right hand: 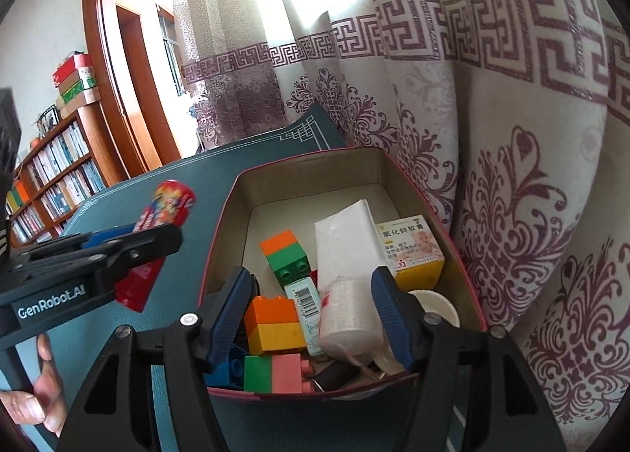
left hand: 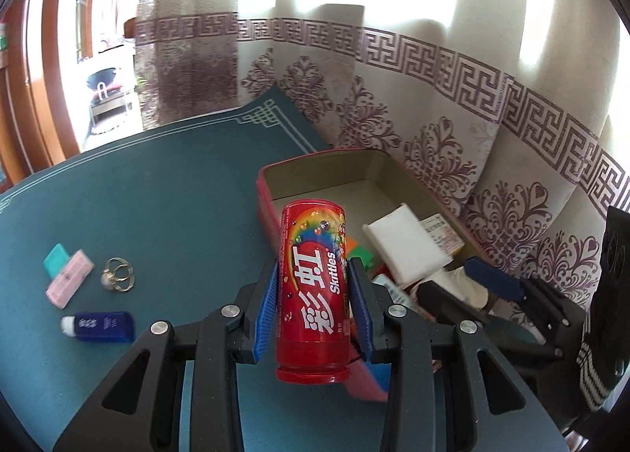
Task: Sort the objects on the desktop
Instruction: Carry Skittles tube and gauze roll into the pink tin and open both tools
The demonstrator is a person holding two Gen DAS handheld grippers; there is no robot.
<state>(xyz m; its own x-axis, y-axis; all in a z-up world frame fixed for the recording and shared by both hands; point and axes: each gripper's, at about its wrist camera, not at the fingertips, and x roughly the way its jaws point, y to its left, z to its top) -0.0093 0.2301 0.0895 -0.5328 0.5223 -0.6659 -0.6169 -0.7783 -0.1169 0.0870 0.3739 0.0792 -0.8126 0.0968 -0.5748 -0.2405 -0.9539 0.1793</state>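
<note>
The left gripper (left hand: 313, 306), lower centre of its frame, grasps a red "Skittles" tube (left hand: 313, 294) between blue fingers (left hand: 265, 314), above the worktop (left hand: 157, 196) beside the red box (left hand: 271, 192). Its arm reads "GenRobot.AI". The right gripper (right hand: 311, 318) hangs released over the box; a yellow carton (right hand: 417, 251) bears Chinese print.

Cream curtain (right hand: 492, 105) with purple key-pattern band and floral print hangs behind tabletop's far edge. Wooden bookshelf (right hand: 59, 184) full of books, stacked cardboard boxes (right hand: 76, 80) on top. Brown wooden doorframe (right hand: 114, 70) beside.

Sunlit patterned curtain (right hand: 492, 137), wooden door frame (right hand: 106, 70), bookshelf (right hand: 59, 176) of books
</note>
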